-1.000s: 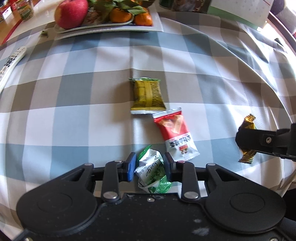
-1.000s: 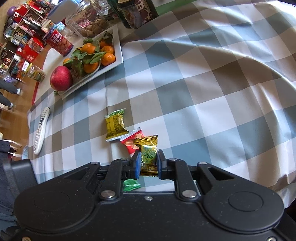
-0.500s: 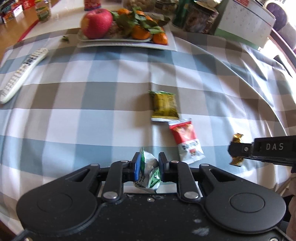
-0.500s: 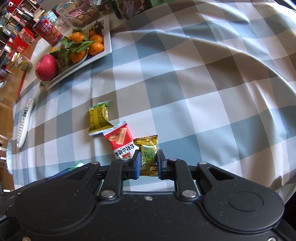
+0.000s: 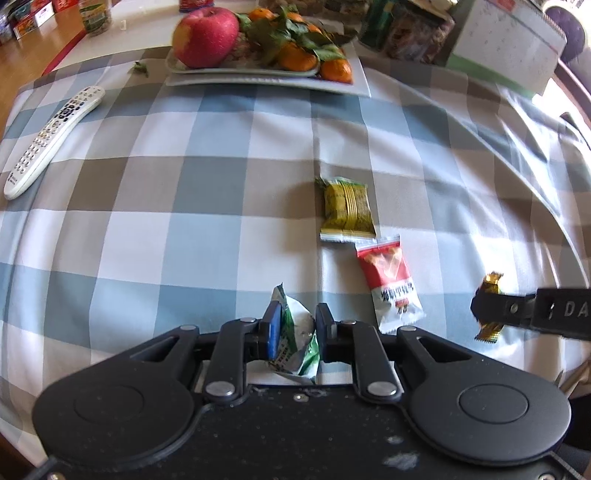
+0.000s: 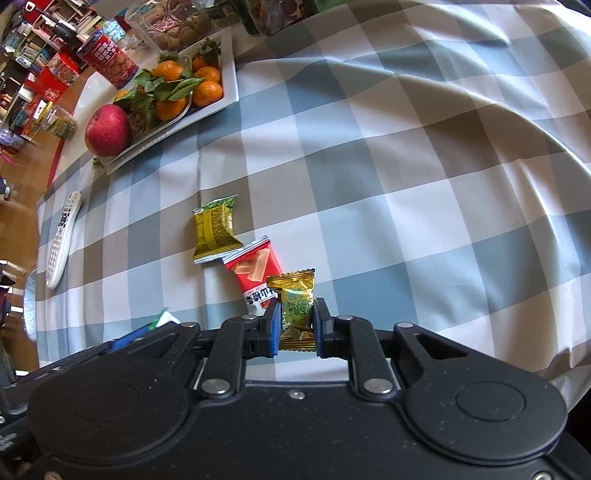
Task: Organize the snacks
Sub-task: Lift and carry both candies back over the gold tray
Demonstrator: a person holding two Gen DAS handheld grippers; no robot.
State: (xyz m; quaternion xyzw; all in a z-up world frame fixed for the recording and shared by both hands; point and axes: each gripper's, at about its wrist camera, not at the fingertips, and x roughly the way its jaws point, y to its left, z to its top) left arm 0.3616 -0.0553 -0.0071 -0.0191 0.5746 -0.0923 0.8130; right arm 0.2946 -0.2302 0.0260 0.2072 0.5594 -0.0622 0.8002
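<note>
My left gripper (image 5: 295,328) is shut on a green-and-white snack packet (image 5: 295,339), held above the checked tablecloth. My right gripper (image 6: 295,325) is shut on a gold-and-green candy packet (image 6: 295,306); this candy packet also shows at the right of the left wrist view (image 5: 489,306), between the right fingers (image 5: 495,310). A yellow-green packet (image 5: 346,208) and a red packet (image 5: 389,282) lie on the cloth, touching end to end; they also show in the right wrist view, yellow-green (image 6: 214,230) and red (image 6: 255,271).
A white plate (image 5: 354,83) at the back holds an apple (image 5: 205,31) and tangerines with leaves (image 5: 295,55). A white remote (image 5: 51,138) lies at the left. Jars, tins and a calendar stand behind the plate. The table edge drops off at the right.
Both grippers have lifted and pulled back with their packets held; the plate, remote and two lying packets now appear nearer the middle of the views. The left grip stayed closed on the green packet.
</note>
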